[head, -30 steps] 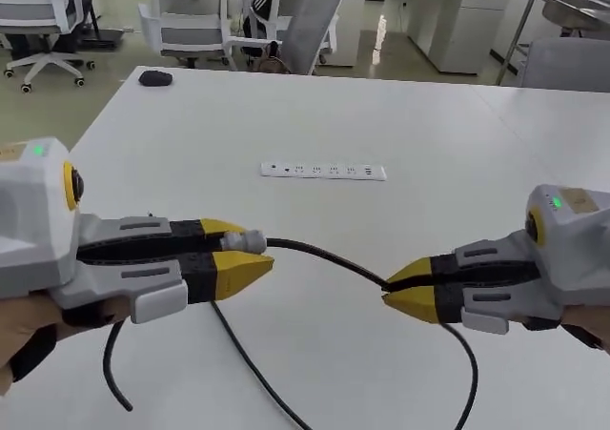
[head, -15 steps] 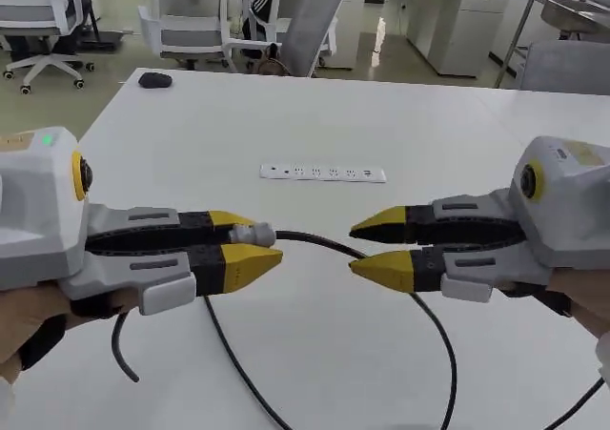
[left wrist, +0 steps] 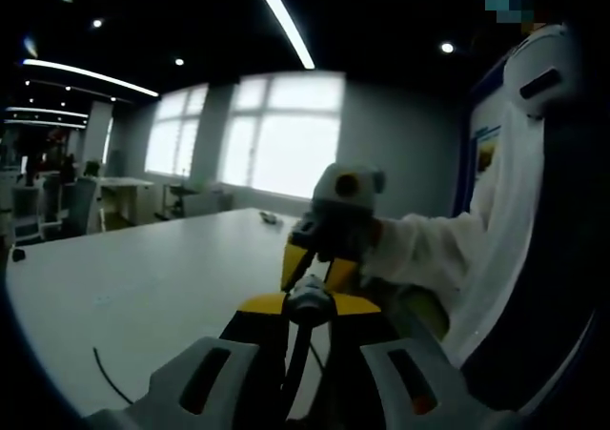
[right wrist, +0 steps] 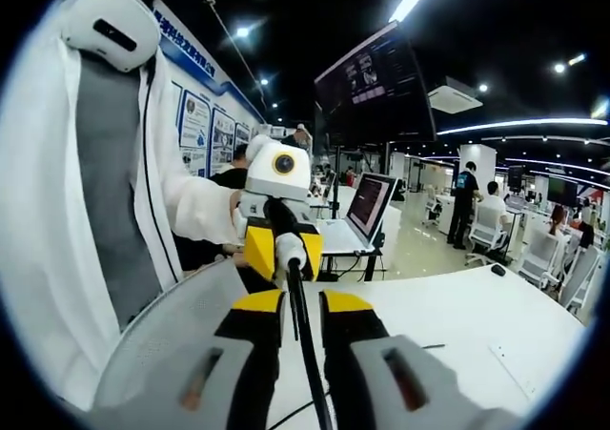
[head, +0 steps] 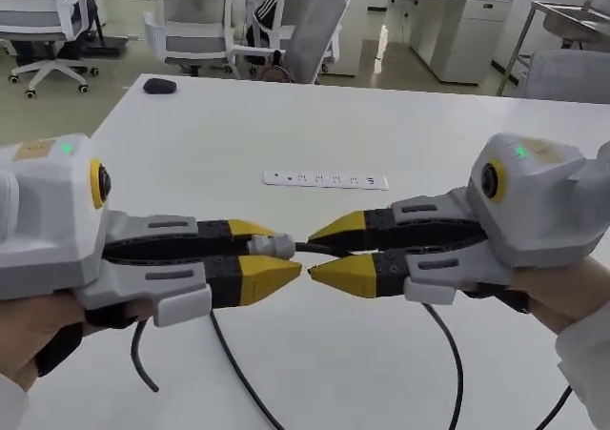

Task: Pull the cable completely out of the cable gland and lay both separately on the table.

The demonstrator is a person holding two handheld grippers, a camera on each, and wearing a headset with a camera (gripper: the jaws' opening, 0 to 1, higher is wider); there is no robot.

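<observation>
Left gripper (head: 284, 250) clamps gland (head: 271, 247); right gripper (head: 312, 253) gapes around cable (head: 440, 333). A loose pinch there could slip

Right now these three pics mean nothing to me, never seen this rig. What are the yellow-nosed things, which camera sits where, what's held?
No robot: a person holds a two-finger gripper in each hand. The wide picture is from a headset camera looking down at the white table; each round picture is from a camera riding on one gripper. The left gripper has its yellow-tipped fingers shut on a small grey plastic cable gland. The right gripper is open, straddling the thin black cable right beside the gland. Cable slack loops on the table, and a flat white power strip lies further back.
</observation>
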